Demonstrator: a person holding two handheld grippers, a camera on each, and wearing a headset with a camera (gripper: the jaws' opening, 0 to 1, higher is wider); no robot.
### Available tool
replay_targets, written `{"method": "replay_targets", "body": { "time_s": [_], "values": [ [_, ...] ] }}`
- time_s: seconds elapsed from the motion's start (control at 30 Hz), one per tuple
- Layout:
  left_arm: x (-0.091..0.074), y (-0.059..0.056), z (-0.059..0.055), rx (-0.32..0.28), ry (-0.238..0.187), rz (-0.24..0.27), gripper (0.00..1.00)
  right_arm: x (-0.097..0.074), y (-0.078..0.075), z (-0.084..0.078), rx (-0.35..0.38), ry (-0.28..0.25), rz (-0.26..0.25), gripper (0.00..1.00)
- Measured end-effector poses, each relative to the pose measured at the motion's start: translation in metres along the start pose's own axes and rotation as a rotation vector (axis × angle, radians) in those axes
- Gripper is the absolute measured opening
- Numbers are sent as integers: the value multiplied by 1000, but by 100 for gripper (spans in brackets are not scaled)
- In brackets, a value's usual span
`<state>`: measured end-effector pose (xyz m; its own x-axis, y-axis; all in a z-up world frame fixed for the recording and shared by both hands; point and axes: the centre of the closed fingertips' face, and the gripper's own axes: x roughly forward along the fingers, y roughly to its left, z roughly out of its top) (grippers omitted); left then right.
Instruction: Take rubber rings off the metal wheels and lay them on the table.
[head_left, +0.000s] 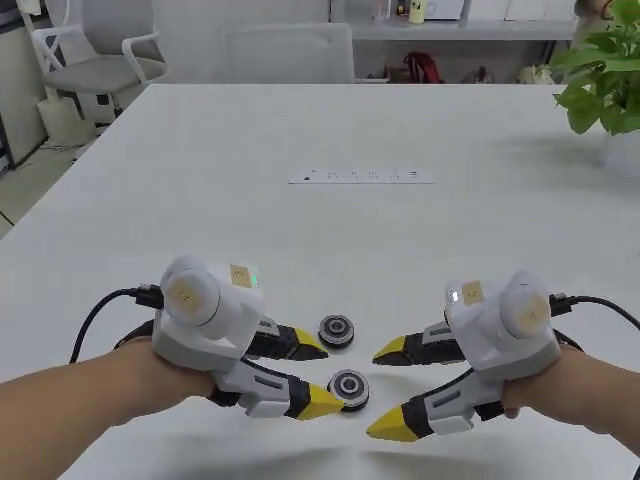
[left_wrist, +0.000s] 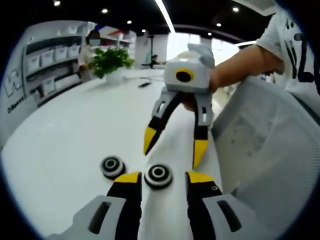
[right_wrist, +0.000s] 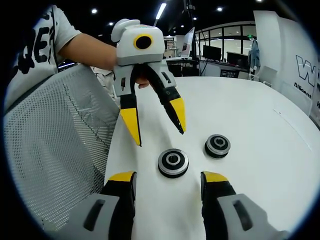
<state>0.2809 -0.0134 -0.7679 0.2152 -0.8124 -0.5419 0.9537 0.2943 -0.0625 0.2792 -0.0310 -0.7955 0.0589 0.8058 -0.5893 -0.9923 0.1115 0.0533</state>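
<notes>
Two small metal wheels with black rubber rings lie flat on the white table (head_left: 320, 230). The near wheel (head_left: 348, 386) (left_wrist: 158, 175) (right_wrist: 173, 163) sits just ahead of my left gripper (head_left: 318, 372) (left_wrist: 164, 177), whose yellow-tipped jaws stand open on either side of it without touching. The far wheel (head_left: 336, 330) (left_wrist: 113, 166) (right_wrist: 217, 145) lies a little beyond. My right gripper (head_left: 387, 390) (right_wrist: 169, 176) faces the left one from the other side, open and empty, the near wheel between the two. Each gripper appears in the other's view (left_wrist: 172, 144) (right_wrist: 159, 122).
A flat white strip (head_left: 362, 177) lies at mid-table. A potted plant (head_left: 603, 85) stands at the far right edge. White chairs (head_left: 95, 55) are beyond the far left corner. A white mesh chair back (right_wrist: 55, 150) is close behind me.
</notes>
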Motion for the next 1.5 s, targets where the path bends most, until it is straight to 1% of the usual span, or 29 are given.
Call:
{"method": "replay_targets", "body": {
  "time_s": [0.1, 0.23, 0.3, 0.4, 0.57, 0.67, 0.77, 0.83, 0.87, 1.0, 1.1, 1.13, 1.3, 1.5],
  "values": [
    [4, 1, 0, -9, 3, -5, 35, 1, 1, -2, -2, 6, 3, 49],
    [9, 2, 0, -14, 8, -2, 30, 2, 2, -3, 1, 7, 6, 49],
    [12, 3, -2, -16, 13, -3, 29, 2, 1, -3, 0, 7, 6, 49],
    [15, 3, -6, -4, 33, 2, 27, 3, 1, -4, 4, 6, 8, 49],
    [18, 5, -8, -9, 34, 4, 24, 3, 1, -5, 9, 7, 8, 49],
    [21, 5, -9, -2, 44, 10, 23, 3, 1, -6, 12, 9, 9, 49],
    [24, 3, -10, 9, 52, 4, 21, 4, 1, -7, 14, 9, 10, 49],
    [26, 3, -12, 22, 64, 7, 20, 4, 1, -7, 14, 10, 11, 49],
    [26, 3, -11, 31, 58, 12, 19, 4, 1, -7, 14, 11, 11, 49],
    [26, 7, -11, 15, 57, 31, 16, 6, 2, -9, 13, 15, 15, 49],
    [27, 8, -11, 23, 54, 47, 14, 6, 2, -8, 11, 10, 15, 49],
    [27, 7, -10, 41, 46, 43, 14, 6, 2, -7, 12, 7, 13, 49],
    [27, 8, -10, 27, 43, 60, 14, 6, 0, -4, 25, -5, 6, 48],
    [26, 7, -11, 29, 46, 70, 14, 10, -1, 0, 37, -14, 4, 46]
  ]
}}
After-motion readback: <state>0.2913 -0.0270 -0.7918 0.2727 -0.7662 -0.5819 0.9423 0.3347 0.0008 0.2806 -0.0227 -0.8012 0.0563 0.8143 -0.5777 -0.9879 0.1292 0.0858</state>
